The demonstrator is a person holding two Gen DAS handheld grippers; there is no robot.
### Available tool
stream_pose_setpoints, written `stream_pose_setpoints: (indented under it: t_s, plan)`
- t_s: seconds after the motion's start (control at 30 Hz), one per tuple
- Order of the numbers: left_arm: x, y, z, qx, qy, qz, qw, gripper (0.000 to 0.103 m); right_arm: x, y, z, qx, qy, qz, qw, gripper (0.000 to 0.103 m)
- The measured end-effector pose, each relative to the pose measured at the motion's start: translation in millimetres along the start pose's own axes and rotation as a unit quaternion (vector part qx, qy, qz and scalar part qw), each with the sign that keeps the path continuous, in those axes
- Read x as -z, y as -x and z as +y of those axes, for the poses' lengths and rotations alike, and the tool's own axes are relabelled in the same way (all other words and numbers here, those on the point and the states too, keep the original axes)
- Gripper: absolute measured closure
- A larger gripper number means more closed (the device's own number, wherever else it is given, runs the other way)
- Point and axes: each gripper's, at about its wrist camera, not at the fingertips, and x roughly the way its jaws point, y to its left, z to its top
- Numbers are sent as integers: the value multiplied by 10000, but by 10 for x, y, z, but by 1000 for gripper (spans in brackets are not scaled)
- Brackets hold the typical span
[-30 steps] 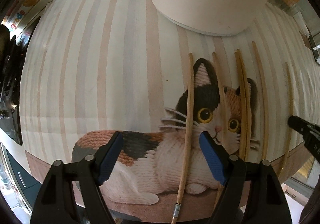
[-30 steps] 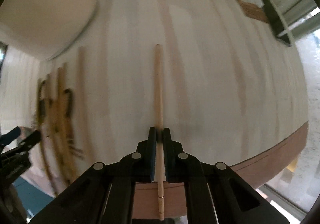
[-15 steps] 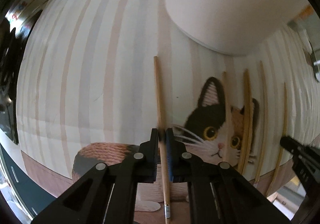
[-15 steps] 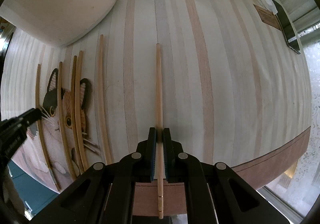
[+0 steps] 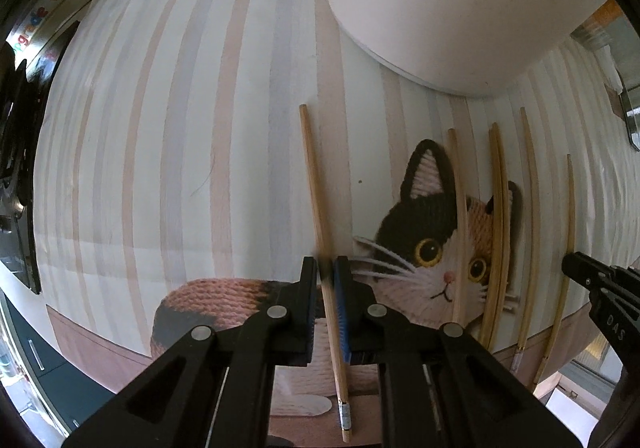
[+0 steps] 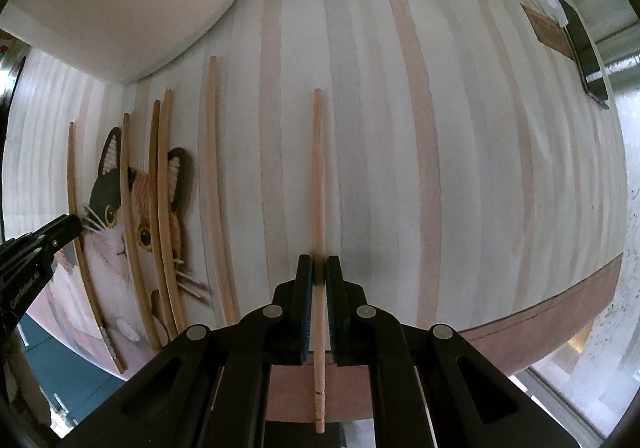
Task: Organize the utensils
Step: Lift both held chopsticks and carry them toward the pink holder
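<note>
Chopsticks clamped in both my tongs

My left gripper [image 5: 328, 268] is closed around a darker chopstick [image 5: 316, 184] with a metal band near its butt, its tip reaching ahead toward the white container [image 5: 440, 8]. My right gripper [image 6: 319, 268] pinches a paler chopstick [image 6: 318, 168] that points straight ahead over the striped mat [image 6: 440, 128]. Between my two tongs, five loose chopsticks [image 6: 212, 176] lie side by side across the cat picture [image 5: 424, 232], two of them touching
</note>
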Motion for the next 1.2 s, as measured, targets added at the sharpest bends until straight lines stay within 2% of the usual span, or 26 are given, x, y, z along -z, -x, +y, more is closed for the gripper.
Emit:
stream_pose_setpoints:
  t_s: [0.2,0.47,0.93,1.13,1.2]
  plan:
    - [11,37,-98,-16,-47,-111,9999,98,-137,-25,118,110,65,-15,9999,96]
    - [97,275,-139,-275,-65,-588,9979,99,-173,0,145,98,-71,-254,9996,96]
    - [240,1159,-166,-160,-127,-1601,9869,99,-38,754,-88,-31,-372,-1298,9908,96]
    - [339,1592,-30,159,-111,-1992,9798,99,115,1095,-146,-170,-527,-1797,9822,96]
    - [367,1846,-17,304,-75,-2218,9746,99,159,1274,-162,-271,-570,-1992,9779,97]
